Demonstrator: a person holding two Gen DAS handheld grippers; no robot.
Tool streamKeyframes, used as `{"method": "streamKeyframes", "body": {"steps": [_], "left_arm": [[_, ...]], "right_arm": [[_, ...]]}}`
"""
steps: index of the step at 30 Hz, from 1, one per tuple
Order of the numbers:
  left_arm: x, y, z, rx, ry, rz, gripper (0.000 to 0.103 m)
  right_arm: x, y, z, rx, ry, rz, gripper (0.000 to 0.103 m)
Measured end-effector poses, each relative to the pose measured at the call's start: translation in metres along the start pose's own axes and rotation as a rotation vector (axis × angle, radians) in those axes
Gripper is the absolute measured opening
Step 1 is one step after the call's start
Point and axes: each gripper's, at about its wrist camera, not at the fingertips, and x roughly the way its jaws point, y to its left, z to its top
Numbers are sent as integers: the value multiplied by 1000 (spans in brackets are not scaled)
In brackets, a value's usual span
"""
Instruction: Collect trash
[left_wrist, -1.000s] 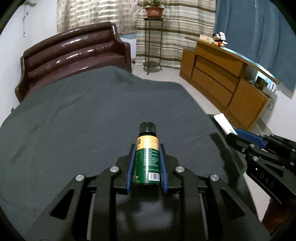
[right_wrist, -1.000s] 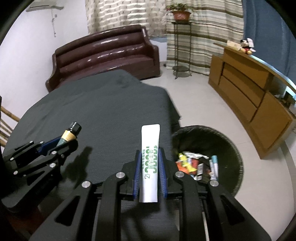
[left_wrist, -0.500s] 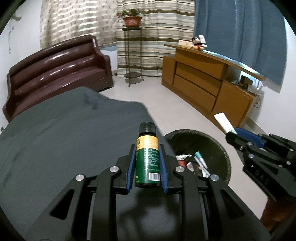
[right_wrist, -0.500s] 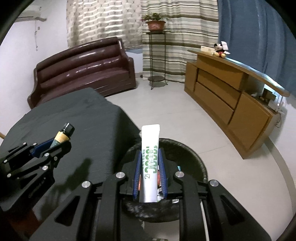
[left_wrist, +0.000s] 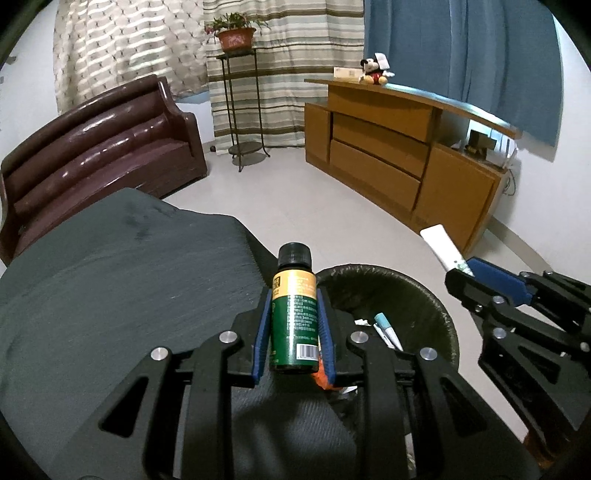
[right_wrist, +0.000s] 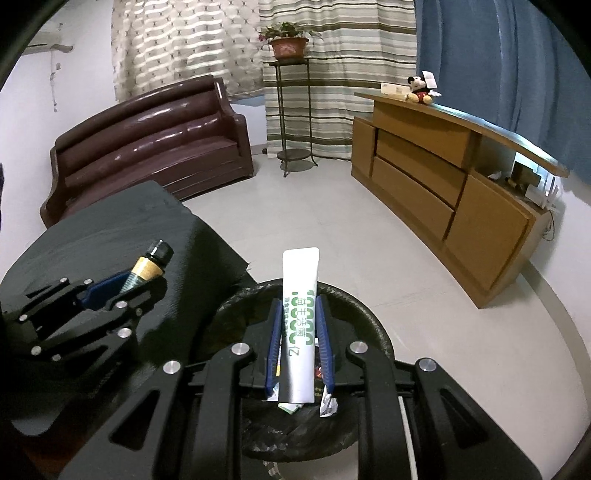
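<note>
The black-lined round trash bin (right_wrist: 369, 325) is largely hidden behind the right tongs (right_wrist: 299, 347). Fine print on the green glass bottle (left_wrist: 294, 325) is too small to read.

A maroon sofa (right_wrist: 151, 147) is sitting beside striped curtains (right_wrist: 332, 44), a potted plant (right_wrist: 286, 40) topping a metal stand (right_wrist: 295, 110), while a mouse toy (right_wrist: 419, 88) is perching on a wooden sideboard (right_wrist: 443, 177) before blue drapes (right_wrist: 498, 55).
</note>
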Motion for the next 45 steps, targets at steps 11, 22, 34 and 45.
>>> {"method": "streamKeyframes", "body": {"steps": [11,22,34,45], "left_arm": [[18,-7,7,16,23,24,53],[9,1,9,-24,8,25,68],[-29,12,-12,-41,-32,47,80],[-67,26,-29,-75,-51,100,86]], "right_arm": [[8,-15,7,49,4,-6,27],[-2,-16,6,57,-21,-36,46],[-31,-10,-6,42,-80,-73,78],[-59,-8,-18,31,-110,-103,80]]}}
